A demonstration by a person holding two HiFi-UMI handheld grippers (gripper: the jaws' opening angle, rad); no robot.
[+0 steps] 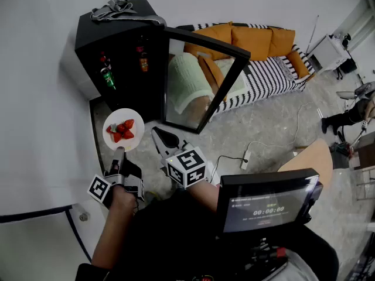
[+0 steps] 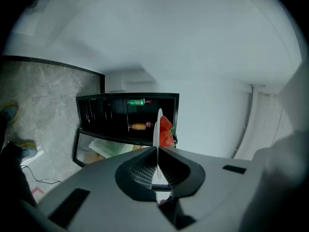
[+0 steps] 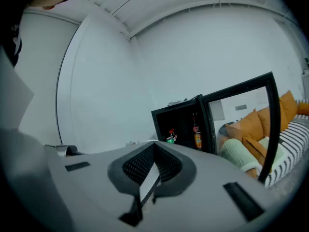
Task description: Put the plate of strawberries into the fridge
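**Strawberries on the plate (image 1: 125, 115), pinched in the left tool (image 1: 119, 152), right at the open fridge (image 1: 94, 37)**

The left tool is clamped shut on the near rim of the white plate, which juts out past its tips with the red strawberries (image 1: 122, 130) heaped on it. The plate is in the air just in front of the black fridge and not inside it. The glass door (image 1: 202, 81) is swung wide and there are bottles (image 1: 108, 75) on the shelves. The right tool (image 1: 164, 138) sits just beside it on the right, jaws closed together with nothing between them.

Screen (image 1: 266, 208): timer shows 00:00:00; rest illegible.
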